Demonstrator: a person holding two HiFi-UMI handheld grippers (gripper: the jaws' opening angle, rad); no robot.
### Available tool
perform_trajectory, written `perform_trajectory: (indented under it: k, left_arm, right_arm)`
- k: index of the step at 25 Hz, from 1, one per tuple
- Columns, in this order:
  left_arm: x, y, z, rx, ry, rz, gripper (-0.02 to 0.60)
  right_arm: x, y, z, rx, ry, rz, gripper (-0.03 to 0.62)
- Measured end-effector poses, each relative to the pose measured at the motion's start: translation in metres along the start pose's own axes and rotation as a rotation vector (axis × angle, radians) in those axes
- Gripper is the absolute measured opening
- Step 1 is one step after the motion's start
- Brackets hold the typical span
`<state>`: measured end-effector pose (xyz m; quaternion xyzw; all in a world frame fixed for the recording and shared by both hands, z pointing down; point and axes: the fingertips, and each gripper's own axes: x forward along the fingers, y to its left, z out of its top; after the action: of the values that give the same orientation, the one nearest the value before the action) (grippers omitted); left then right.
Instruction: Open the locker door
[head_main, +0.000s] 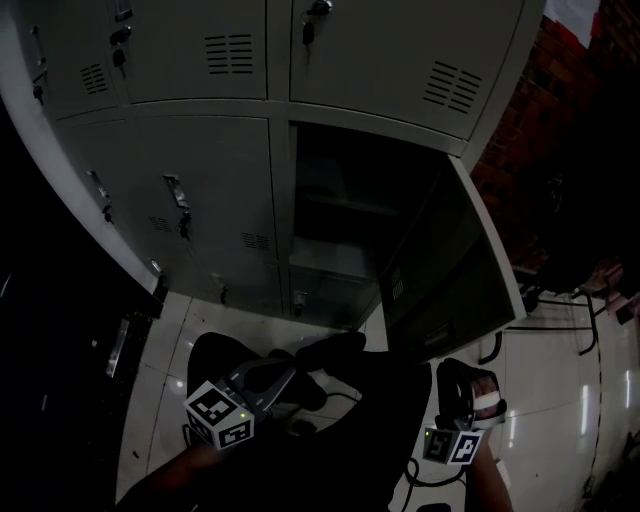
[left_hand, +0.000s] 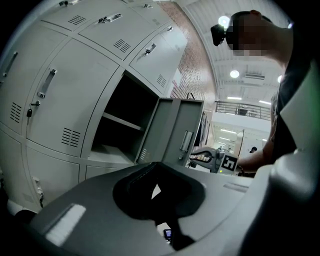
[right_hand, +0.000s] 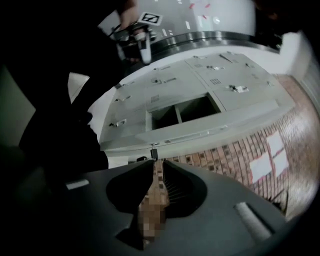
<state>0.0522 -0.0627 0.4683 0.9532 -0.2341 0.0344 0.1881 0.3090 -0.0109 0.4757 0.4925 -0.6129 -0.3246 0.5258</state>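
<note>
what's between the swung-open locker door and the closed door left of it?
The open locker compartment, one shelf across it; clearest in the left gripper view.

Red brick wall (head_main: 575, 100) at the right of the head view; pale rectangular sheets (right_hand: 265, 165) are fixed to it. The floor (head_main: 570, 420) is pale, glossy tile showing light reflections. Dark cables (head_main: 548, 322) lie on it near the foot of the wall. Neighbouring closed doors (head_main: 205, 185) are grey, with louvred vents and latch handles. Ceiling lights (left_hand: 234, 74) are lit. A railed upper gallery (left_hand: 239, 106) shows in the background.
</note>
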Motion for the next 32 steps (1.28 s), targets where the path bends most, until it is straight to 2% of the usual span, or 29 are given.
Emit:
perform_trajectory:
  k: [2,4,10,14,16,22,32]
  left_arm:
    - [0.0,0.0,0.0,-0.004,-0.005,-0.006,0.012]
    - [0.0,-0.002,0.001,-0.008,-0.013,-0.012,0.012]
    - [-0.002,-0.012,0.011,0.0,-0.032,-0.028,0.012]
    - [-0.003,-0.017,0.017,0.017,-0.04,-0.037,0.012]
    - [-0.001,-0.021,0.017,0.022,-0.039,-0.043,0.011]
    - [0.0,-0.022,0.015,0.026,-0.028,-0.044,0.012]
    - [0.003,-0.023,0.012,0.026,-0.022,-0.044,0.012]
  right_arm:
    - [-0.014,-0.011,0.008,0.183,-0.021,0.021,0.055]
    - [-0.024,-0.019,0.024,0.348,-0.065,0.048,0.014]
    - [-0.03,-0.026,0.096,0.652,-0.221,0.184,0.003]
    - [-0.011,-0.012,0.14,0.921,-0.341,0.299,0.003]
    - [0.001,-0.001,0.157,1.018,-0.372,0.362,0.002]
    - [0.017,0.021,0.179,1.129,-0.384,0.434,0.002]
    - [0.016,0.016,0.179,1.142,-0.406,0.426,0.002]
